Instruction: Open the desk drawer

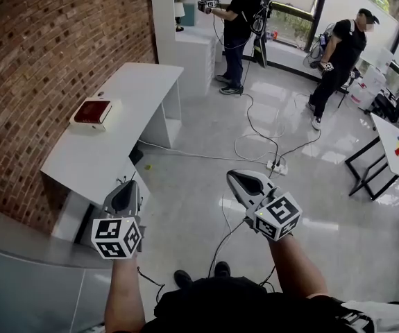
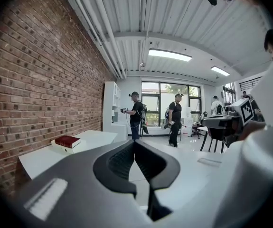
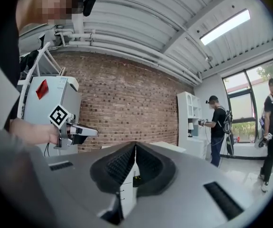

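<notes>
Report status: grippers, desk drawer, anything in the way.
Left gripper and right gripper shut, empty, held off the white rectangular desk. Its drawer not clearly seen, not yet touched. White cable lies beside the desk.

We held the left gripper out ahead of us on our bare left forearm, nose tipped slightly downward, its jaws shut tip to tip with nothing between them. The right gripper stood well apart from it on our right forearm, pointing level and angled a little toward the left one, jaws likewise closed and empty. The left marker cube and the right marker cube sat nearest our body.
</notes>
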{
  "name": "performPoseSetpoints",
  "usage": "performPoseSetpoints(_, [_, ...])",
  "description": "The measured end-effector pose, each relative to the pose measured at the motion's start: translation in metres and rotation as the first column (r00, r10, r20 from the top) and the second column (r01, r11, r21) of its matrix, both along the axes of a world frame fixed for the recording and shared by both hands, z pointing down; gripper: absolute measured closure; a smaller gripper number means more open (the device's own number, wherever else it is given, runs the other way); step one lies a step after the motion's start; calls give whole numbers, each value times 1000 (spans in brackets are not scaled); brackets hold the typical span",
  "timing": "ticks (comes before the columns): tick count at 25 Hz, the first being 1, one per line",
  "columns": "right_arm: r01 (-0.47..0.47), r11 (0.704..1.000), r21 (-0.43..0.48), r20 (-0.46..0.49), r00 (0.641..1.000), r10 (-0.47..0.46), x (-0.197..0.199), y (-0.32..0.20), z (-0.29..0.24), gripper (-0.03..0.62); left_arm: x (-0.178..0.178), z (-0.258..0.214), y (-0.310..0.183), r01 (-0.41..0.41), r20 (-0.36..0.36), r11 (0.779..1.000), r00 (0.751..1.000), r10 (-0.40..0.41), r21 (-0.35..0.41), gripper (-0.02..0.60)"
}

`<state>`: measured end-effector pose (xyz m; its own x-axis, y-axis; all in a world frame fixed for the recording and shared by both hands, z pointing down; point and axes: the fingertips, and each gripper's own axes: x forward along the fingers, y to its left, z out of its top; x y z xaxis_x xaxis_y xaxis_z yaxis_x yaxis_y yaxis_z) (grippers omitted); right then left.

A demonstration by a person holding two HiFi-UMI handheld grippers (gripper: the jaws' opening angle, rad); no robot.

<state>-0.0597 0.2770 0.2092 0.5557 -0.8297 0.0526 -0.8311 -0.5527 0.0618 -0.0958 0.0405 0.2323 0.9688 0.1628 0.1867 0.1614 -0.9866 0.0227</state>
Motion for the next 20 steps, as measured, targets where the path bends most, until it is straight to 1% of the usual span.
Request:
performPoseSetpoints(4, [0, 1000, -6, 24, 1000, 0, 3, -1, 5, 581, -1, -1, 0, -9, -9, 1000, 1000, 9, -3, 568])
performPoseSetpoints(7, [-3, 1000, -13, 26, 1000, 4, 4, 0, 8, 580, 0, 1, -2, 1, -9, 1000, 1000, -1, -2, 564])
performPoseSetpoints(8, [-4, 1000, -8, 27, 1000, 4, 4, 1, 7, 579, 0, 1, -3, 5, -7, 1000, 1000, -5, -5, 544])
performPoseSetpoints(9, [-4, 1000, -2, 28, 1000, 4, 5, 2, 7, 573, 1, 2, -4, 10, -5, 1000, 1000, -10, -8, 504])
performPoseSetpoints(10, [-3, 1000, 4, 31, 1000, 3, 6, 3, 6, 533, 2, 3, -5, 14, -2, 1000, 1000, -14, -11, 468])
performPoseSetpoints(11, [-1, 1000, 8, 33, 999, 1, 6, 4, 6, 452, 3, 3, -5, 17, -1, 1000, 1000, -17, -13, 454])
performPoseSetpoints(12, [1, 1000, 10, 34, 999, -2, 7, 5, 6, 430, 3, 4, -5, 20, -1, 1000, 1000, -20, -13, 439])
performPoseSetpoints(16, [13, 1000, 19, 27, 1000, -13, 7, 7, 5, 386, 6, 5, -4, 18, 4, 1000, 1000, -18, -19, 388])
performPoseSetpoints(20, [0, 1000, 26, 37, 999, -1, 11, 13, 5, 329, 9, 5, 2, 8, 9, 1000, 1000, -8, -26, 336])
